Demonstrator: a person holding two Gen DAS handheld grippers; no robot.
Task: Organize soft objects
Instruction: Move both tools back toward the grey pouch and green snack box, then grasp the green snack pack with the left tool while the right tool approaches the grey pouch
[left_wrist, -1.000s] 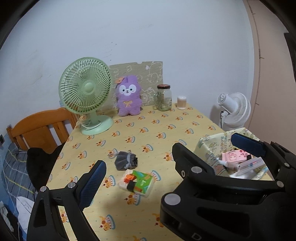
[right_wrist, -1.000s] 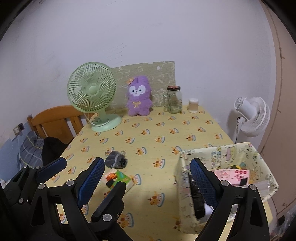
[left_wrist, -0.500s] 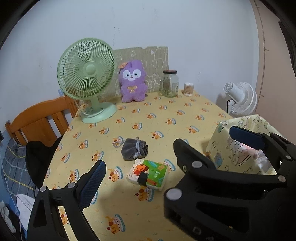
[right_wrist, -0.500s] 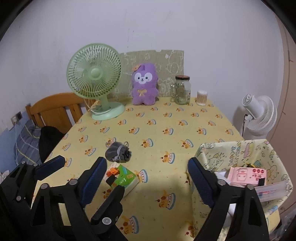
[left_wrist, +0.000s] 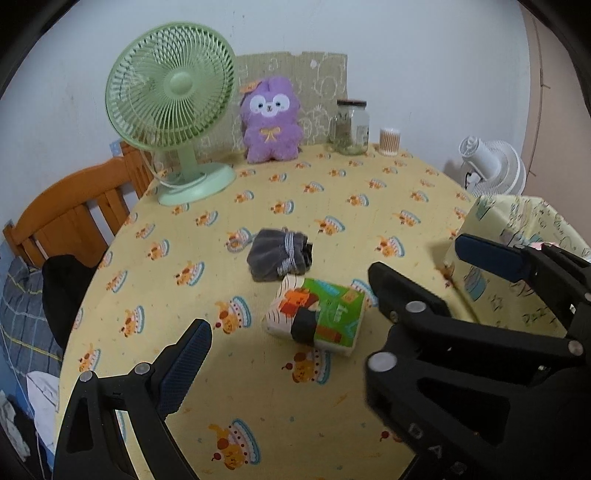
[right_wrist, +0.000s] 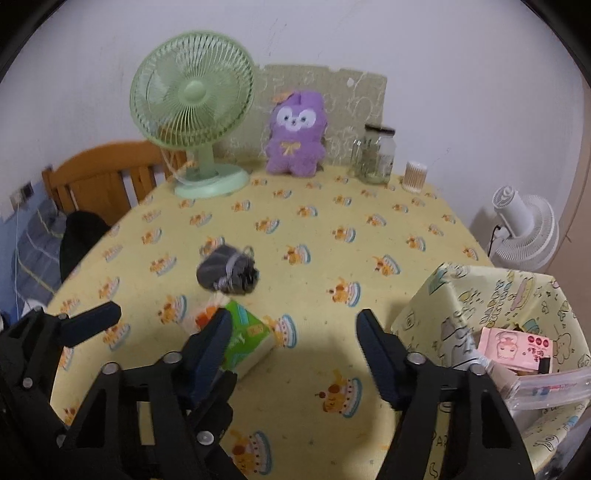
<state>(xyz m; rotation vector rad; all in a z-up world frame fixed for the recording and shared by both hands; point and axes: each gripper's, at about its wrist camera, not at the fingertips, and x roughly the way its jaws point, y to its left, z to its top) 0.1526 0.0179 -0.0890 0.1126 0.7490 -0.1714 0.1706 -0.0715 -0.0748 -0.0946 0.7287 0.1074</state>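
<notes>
Above the near edge of the worktop (left_wrist: 332, 206), the left gripper (left_wrist: 328, 291) and right gripper (right_wrist: 291, 347) hang spread and empty. Between the left one's fingers lies the tissue pack (left_wrist: 317, 317), light and squashy, best pinched across its short sides; just beyond it sits the rolled gray sock (left_wrist: 279, 254), limp and easily bunched. At right stands the fabric bin (right_wrist: 491, 306). Both grippers have dropped lower and closer than a second ago.

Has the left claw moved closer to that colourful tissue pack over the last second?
Yes. The left claw has come forward and lower: against the green fan, the tissue pack now looms larger between its open fingers.
</notes>
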